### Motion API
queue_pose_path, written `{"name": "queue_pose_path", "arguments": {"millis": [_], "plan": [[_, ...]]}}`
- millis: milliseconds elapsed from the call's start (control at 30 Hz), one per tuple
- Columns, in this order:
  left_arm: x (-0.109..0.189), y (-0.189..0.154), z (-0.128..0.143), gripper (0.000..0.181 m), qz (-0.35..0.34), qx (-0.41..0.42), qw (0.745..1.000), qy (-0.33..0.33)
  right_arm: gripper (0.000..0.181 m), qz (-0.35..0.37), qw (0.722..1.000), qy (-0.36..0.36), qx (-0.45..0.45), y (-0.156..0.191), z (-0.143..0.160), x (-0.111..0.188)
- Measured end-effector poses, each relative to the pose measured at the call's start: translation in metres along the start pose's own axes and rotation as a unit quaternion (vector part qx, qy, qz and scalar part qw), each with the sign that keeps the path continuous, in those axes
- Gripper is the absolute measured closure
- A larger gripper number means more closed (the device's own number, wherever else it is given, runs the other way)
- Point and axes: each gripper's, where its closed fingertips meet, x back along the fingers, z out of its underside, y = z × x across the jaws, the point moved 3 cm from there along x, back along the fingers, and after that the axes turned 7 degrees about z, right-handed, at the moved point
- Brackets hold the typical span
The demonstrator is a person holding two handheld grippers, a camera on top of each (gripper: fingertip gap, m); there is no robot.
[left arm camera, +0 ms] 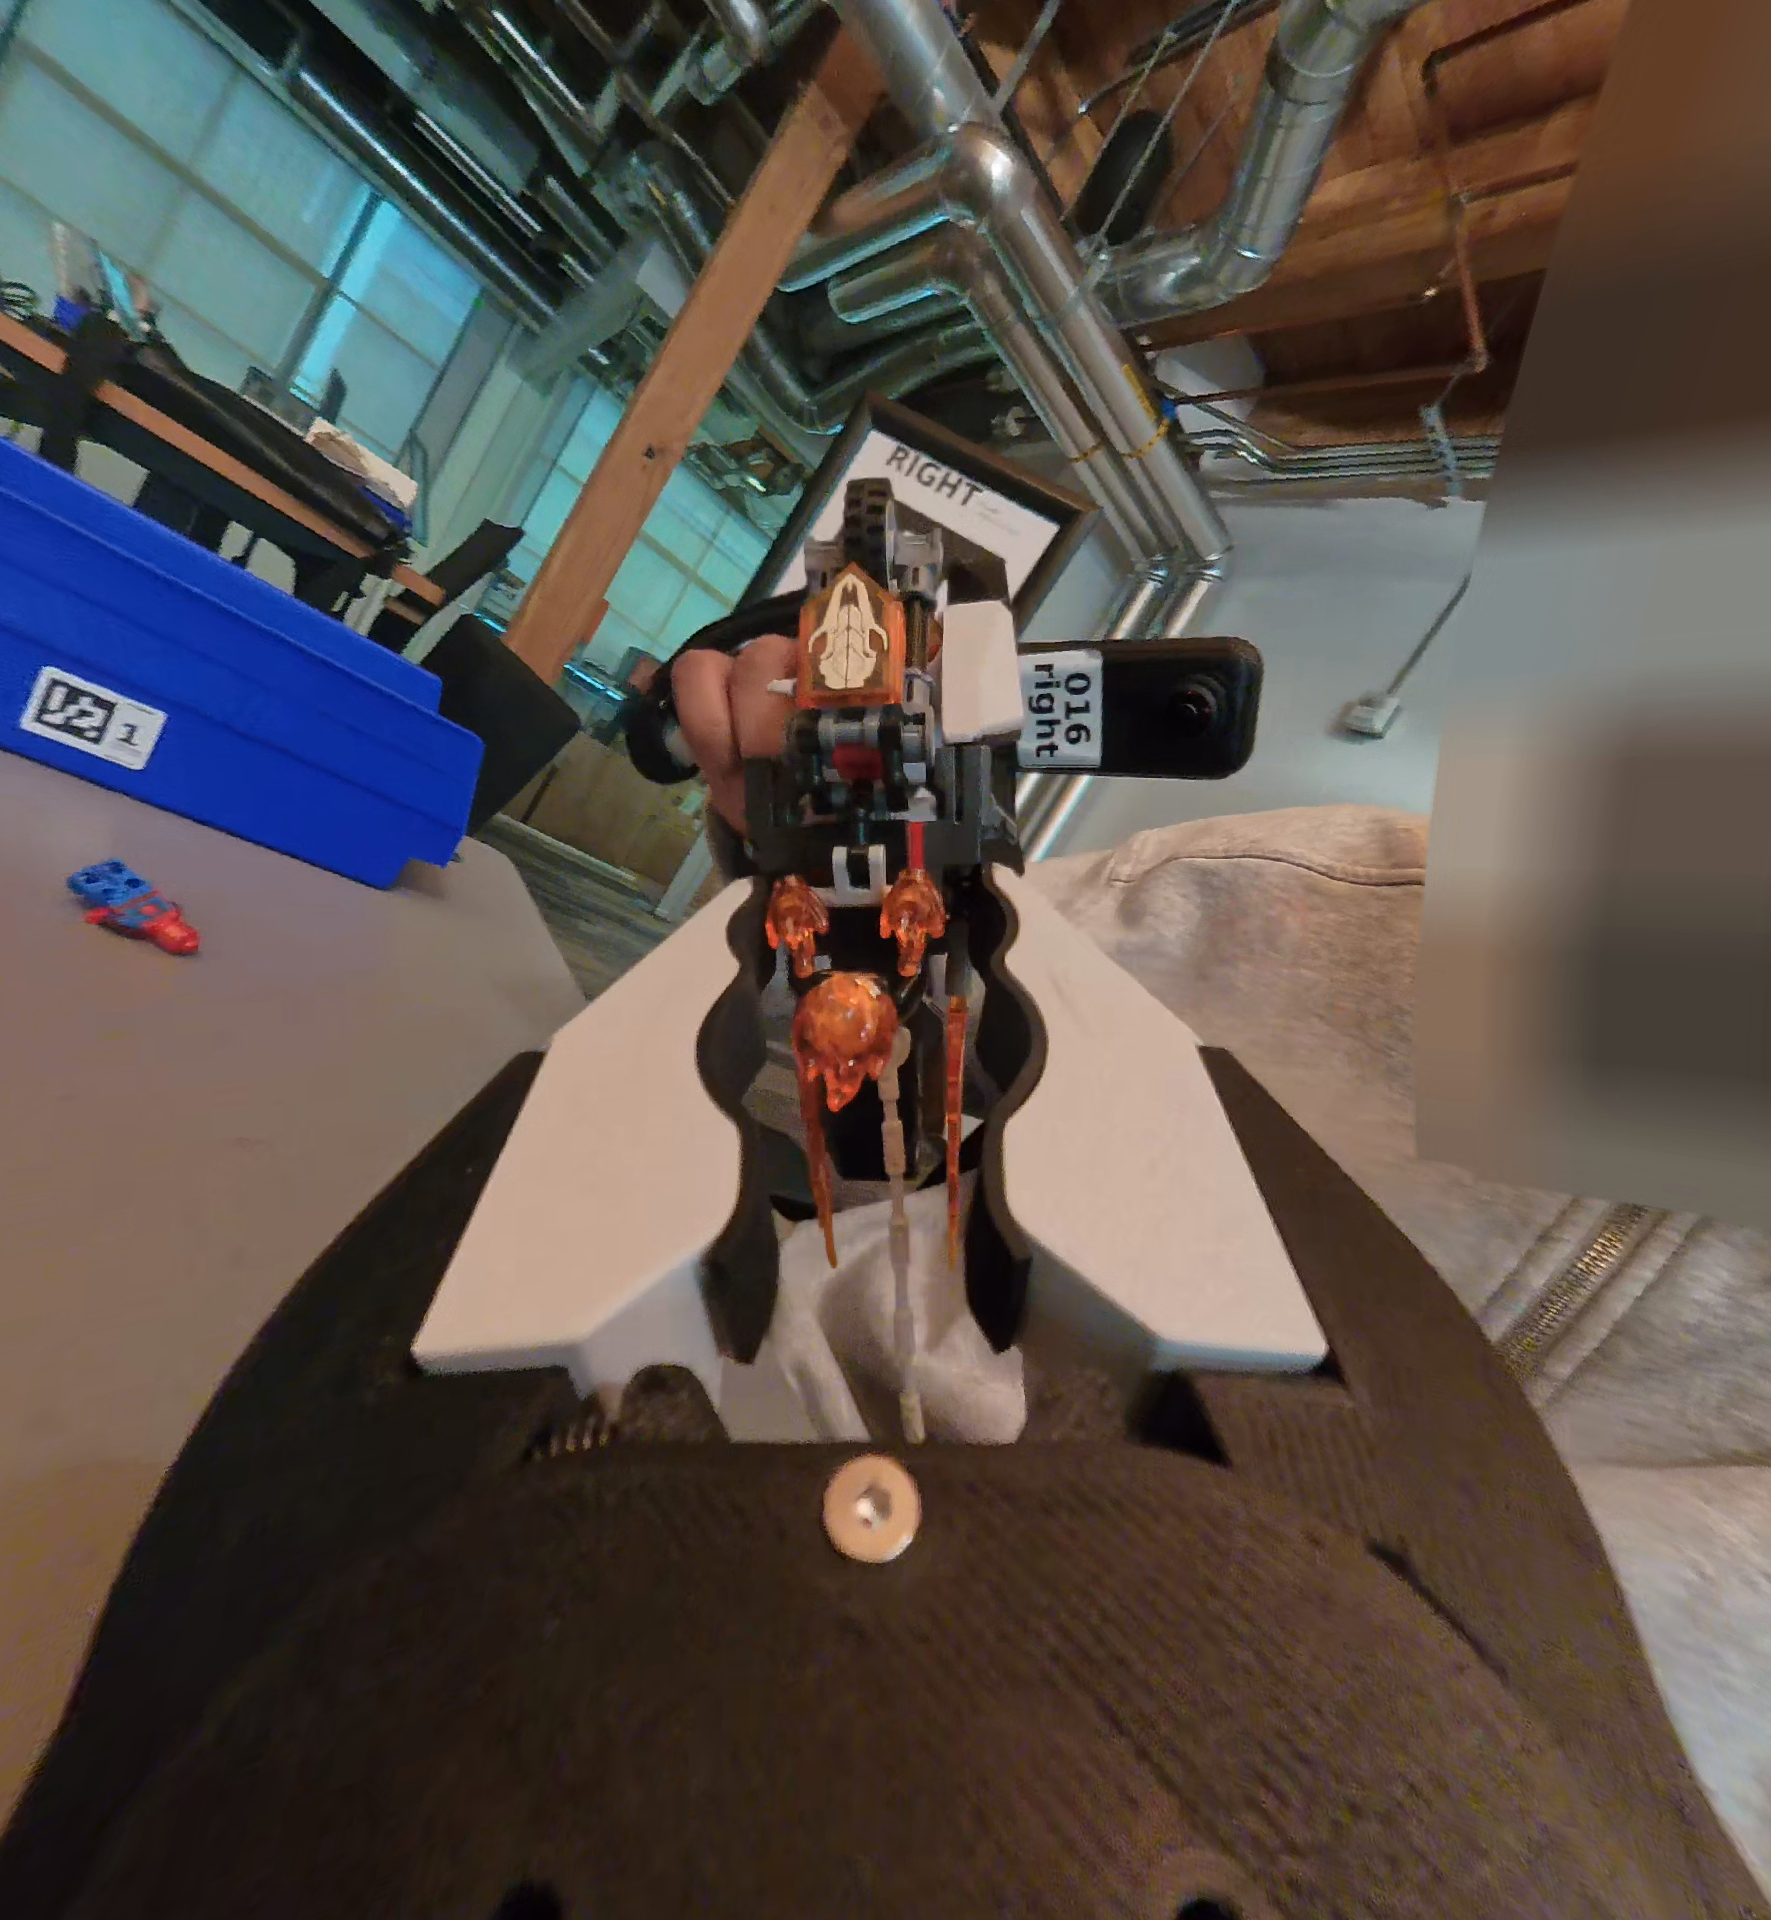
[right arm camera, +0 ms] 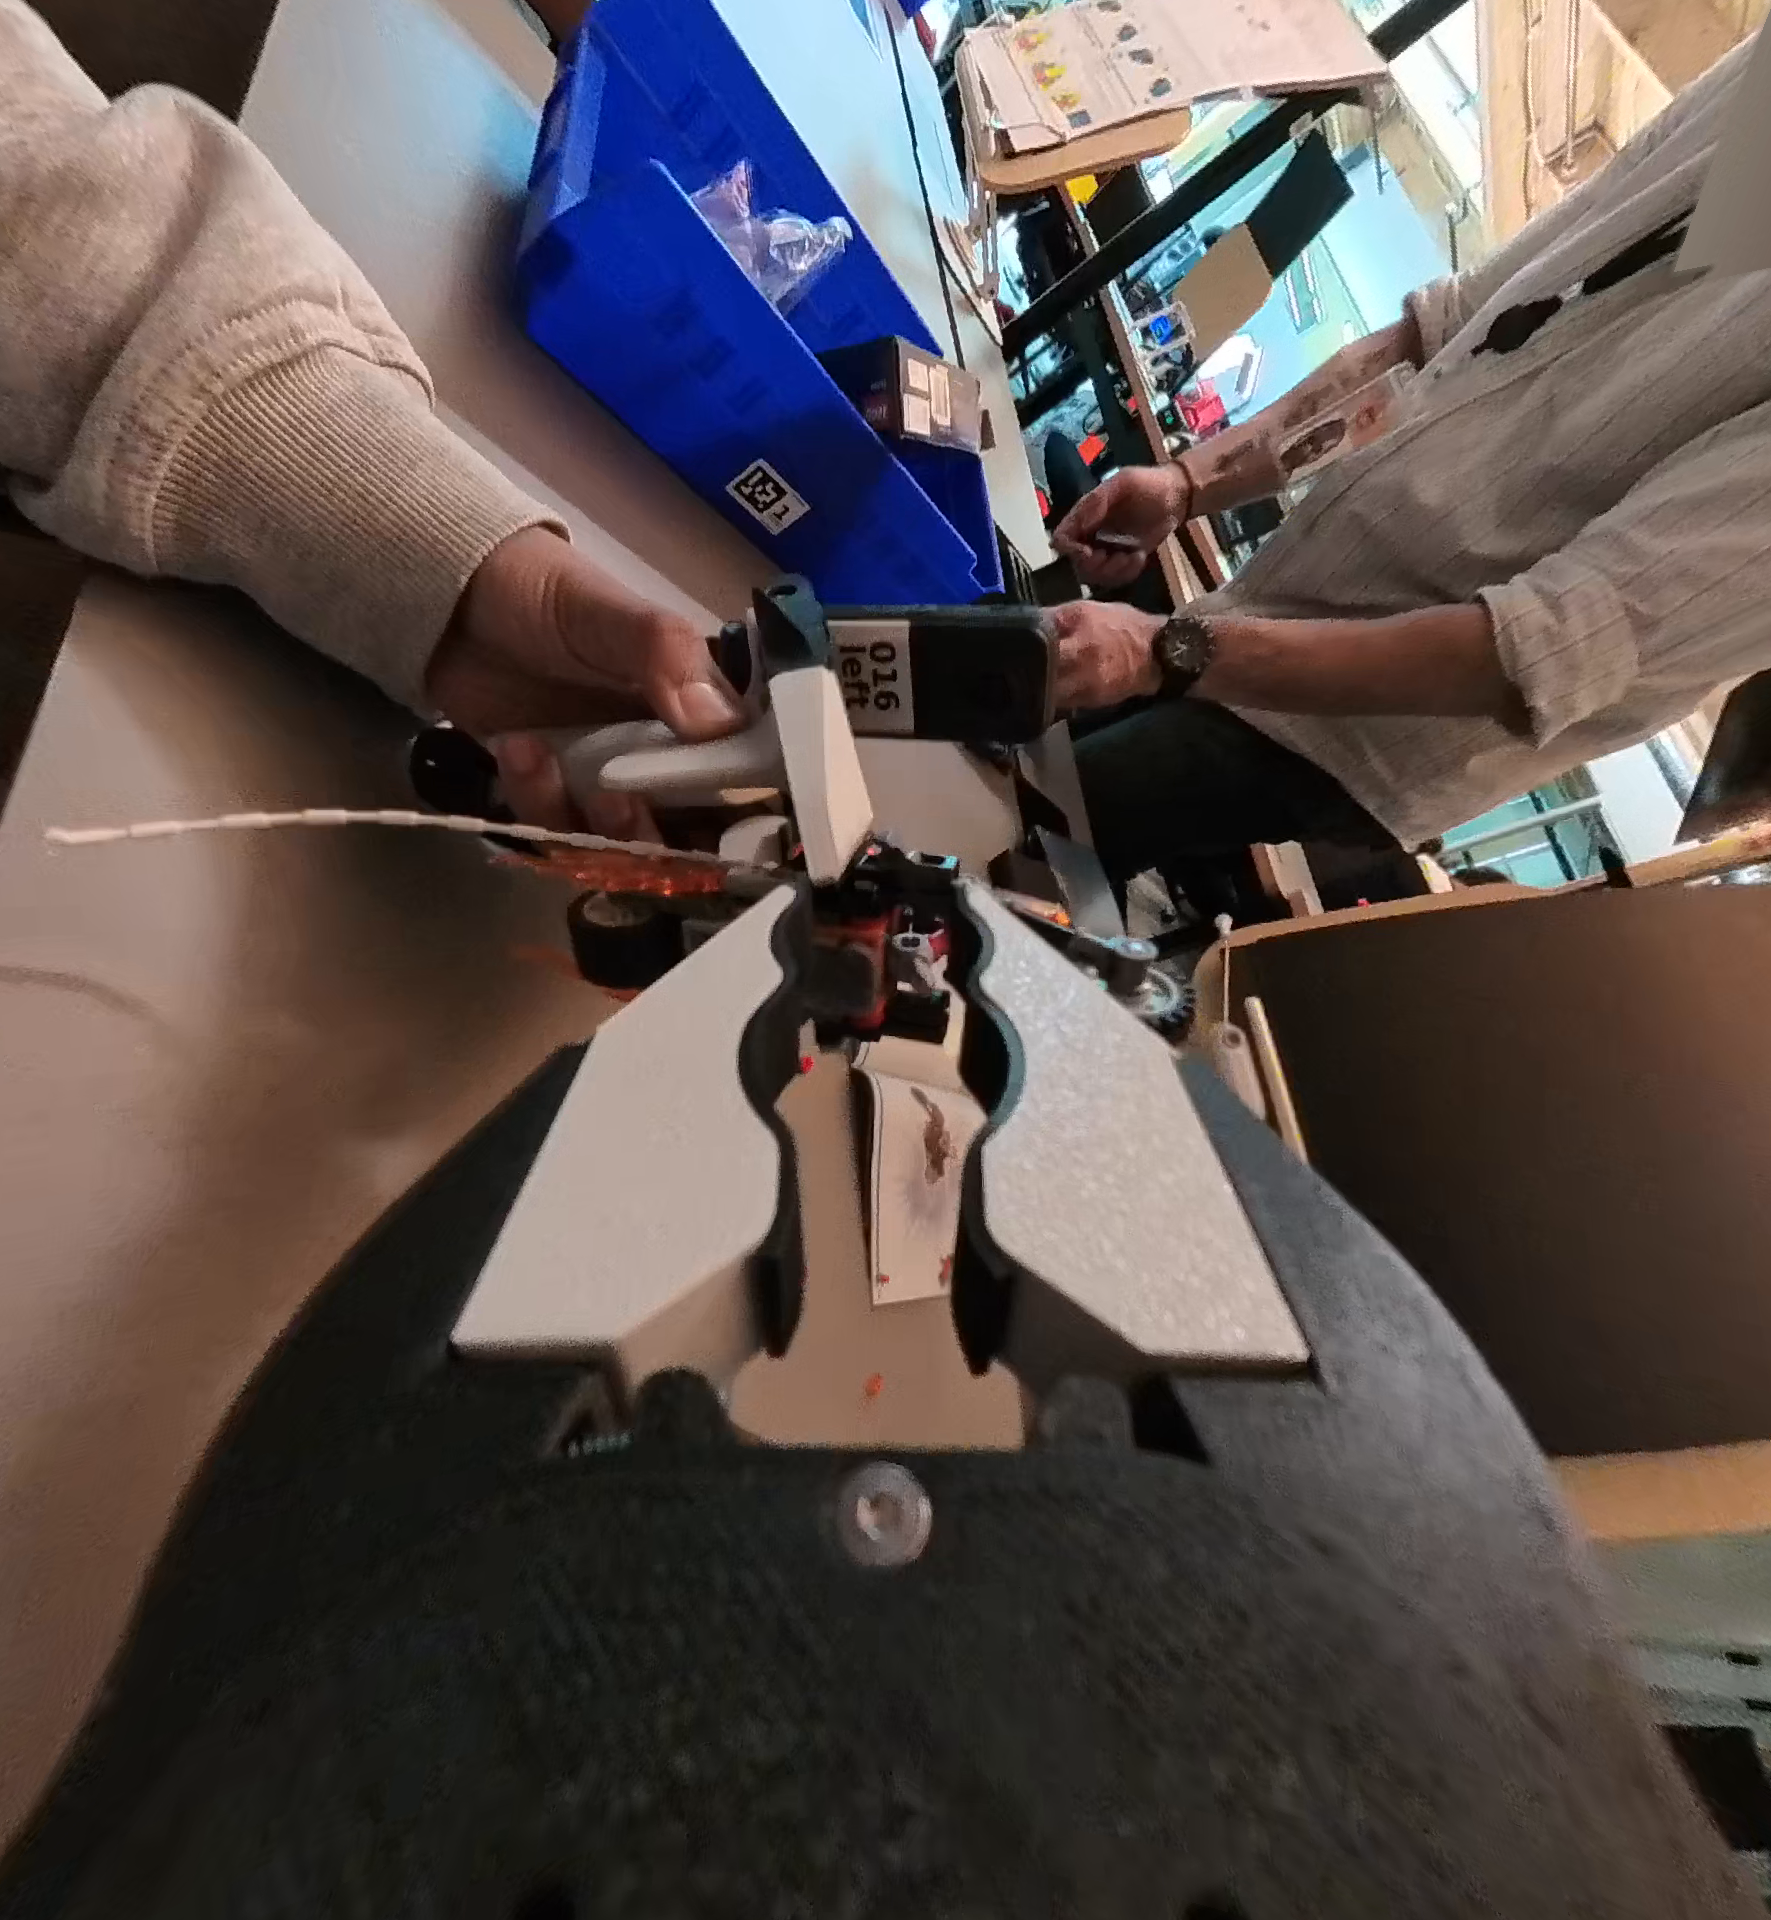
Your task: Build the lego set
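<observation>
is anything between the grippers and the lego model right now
Nothing visible. Both already grip the model: the left gripper from one end, the right gripper from the other.

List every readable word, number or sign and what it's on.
Writing is not quoted; its bearers:
White label on black camera.
Second label on other camera.
Sticker on blue bin.
Framed sign.
Printed sheet: too small to read.

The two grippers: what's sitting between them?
The lego model, flame pieces and all. Left gripper and right gripper both clamp it, shown in each wrist view.
</observation>
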Motion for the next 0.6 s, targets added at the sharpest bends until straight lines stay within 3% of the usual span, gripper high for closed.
{"name": "queue_pose_path", "arguments": {"millis": [333, 400, 500, 600], "plan": [[0.024, 0.003, -0.021, 0.145, -0.062, -0.043, 0.996, -0.047, 0.155, 0.034, 0.994, -0.019, -0.099, -0.021, 0.012, 0.020], [0.046, 0.004, -0.034, 0.145, -0.127, -0.083, 0.986, -0.063, 0.155, 0.055, 0.991, -0.018, -0.124, -0.028, 0.019, 0.025], [0.089, 0.004, -0.052, 0.145, -0.272, -0.162, 0.945, -0.078, 0.153, 0.096, 0.981, 0.011, -0.171, -0.039, 0.041, 0.032], [0.117, -0.004, -0.063, 0.145, -0.336, -0.199, 0.915, -0.097, 0.149, 0.131, 0.958, 0.049, -0.250, -0.048, 0.072, 0.039]]}}
